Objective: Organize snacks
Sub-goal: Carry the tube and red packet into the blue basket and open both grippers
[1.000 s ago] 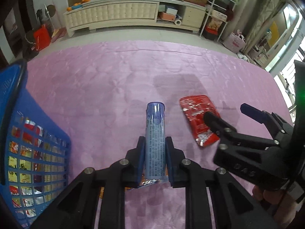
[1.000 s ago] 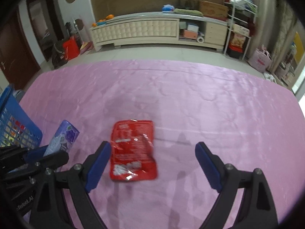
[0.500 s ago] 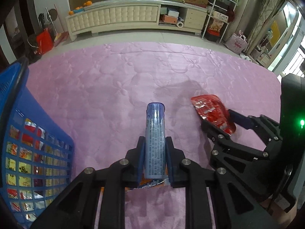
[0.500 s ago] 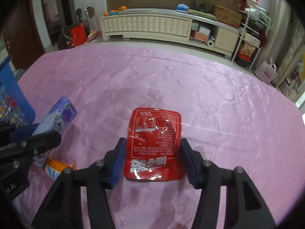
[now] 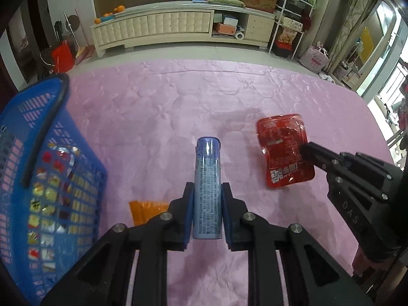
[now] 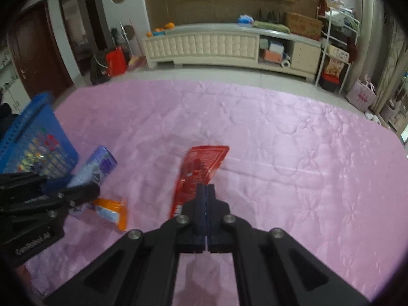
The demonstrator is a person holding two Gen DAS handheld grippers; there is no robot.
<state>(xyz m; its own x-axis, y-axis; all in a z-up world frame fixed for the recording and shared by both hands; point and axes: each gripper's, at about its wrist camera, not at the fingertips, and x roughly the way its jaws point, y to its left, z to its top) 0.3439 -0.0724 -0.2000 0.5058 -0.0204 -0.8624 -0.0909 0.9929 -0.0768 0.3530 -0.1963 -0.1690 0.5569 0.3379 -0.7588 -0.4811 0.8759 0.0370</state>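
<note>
My left gripper (image 5: 207,191) is shut on a blue-purple snack packet (image 5: 207,186) and holds it above the pink quilt (image 5: 158,117). The packet also shows in the right wrist view (image 6: 95,164). My right gripper (image 6: 206,187) is shut on a red snack pouch (image 6: 201,168), lifted and tilted on edge. In the left wrist view the red pouch (image 5: 283,148) hangs from the right gripper (image 5: 303,149) at the right. A blue basket (image 5: 38,168) with several snacks inside stands at the left. An orange packet (image 5: 145,210) lies on the quilt below the left gripper.
The quilt's far edge meets a grey floor (image 5: 193,53), with a long white cabinet (image 5: 178,29) behind. The blue basket also shows at the left of the right wrist view (image 6: 35,140), and the orange packet (image 6: 112,210) lies beside the left gripper.
My right gripper closed on the red pouch and lifted it off the quilt, turning it on edge. My left gripper rose with the blue-purple packet, uncovering the orange packet.
</note>
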